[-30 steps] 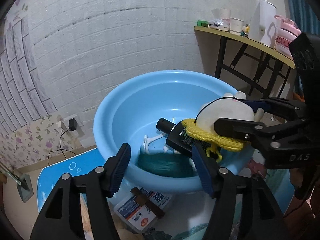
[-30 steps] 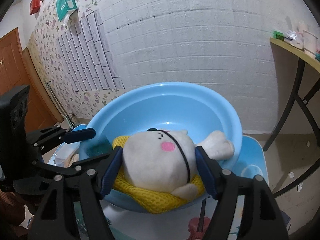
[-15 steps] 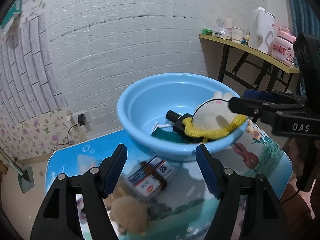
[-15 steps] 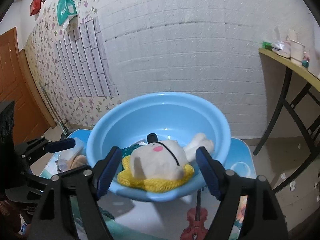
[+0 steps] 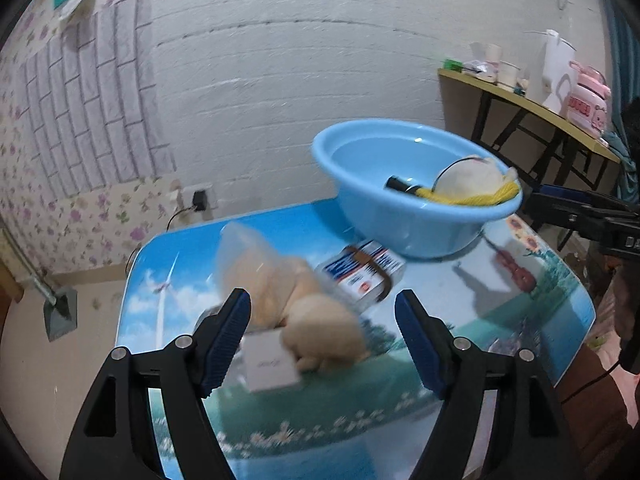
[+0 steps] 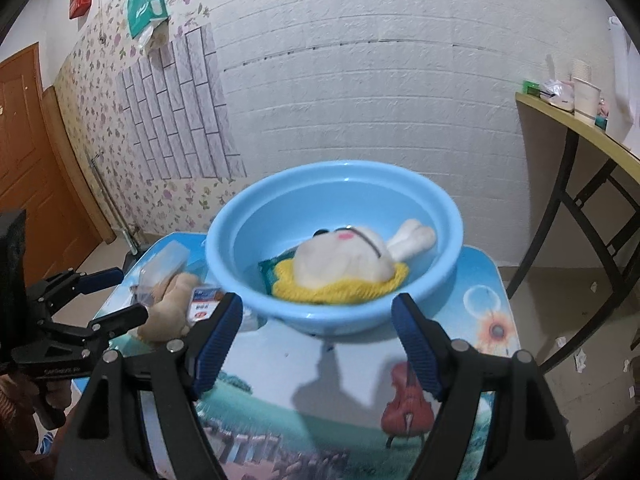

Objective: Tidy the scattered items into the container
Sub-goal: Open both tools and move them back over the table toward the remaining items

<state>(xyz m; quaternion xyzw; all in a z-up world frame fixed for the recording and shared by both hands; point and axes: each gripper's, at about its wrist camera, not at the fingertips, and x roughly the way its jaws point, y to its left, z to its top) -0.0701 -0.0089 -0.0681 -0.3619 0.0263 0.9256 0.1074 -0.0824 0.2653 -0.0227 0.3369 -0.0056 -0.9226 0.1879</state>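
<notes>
- Two sets of tongs, both wide apart and empty; the left tongs (image 5: 322,334) have just been opening above a tan plush toy (image 5: 308,312) on the desk (image 5: 520,308).
- Right tongs (image 6: 318,334) face the blue basin (image 6: 336,312).
- White plush rabbit (image 6: 344,260) lies inside it on yellow mesh (image 6: 340,290).
- Boxed packet (image 5: 362,274) lies just beside the basin.

Motion blur smears the tan plush toy (image 5: 316,312) and the clear lidded box (image 5: 240,248) behind it; print on the white card (image 5: 270,364) is unreadable. The basin (image 5: 400,232) wall hides most of the black bottle (image 5: 400,185). The white plush (image 6: 344,260) covers much of the yellow net (image 6: 340,292). The bench (image 5: 500,320) is cut off at the lower edge.
</notes>
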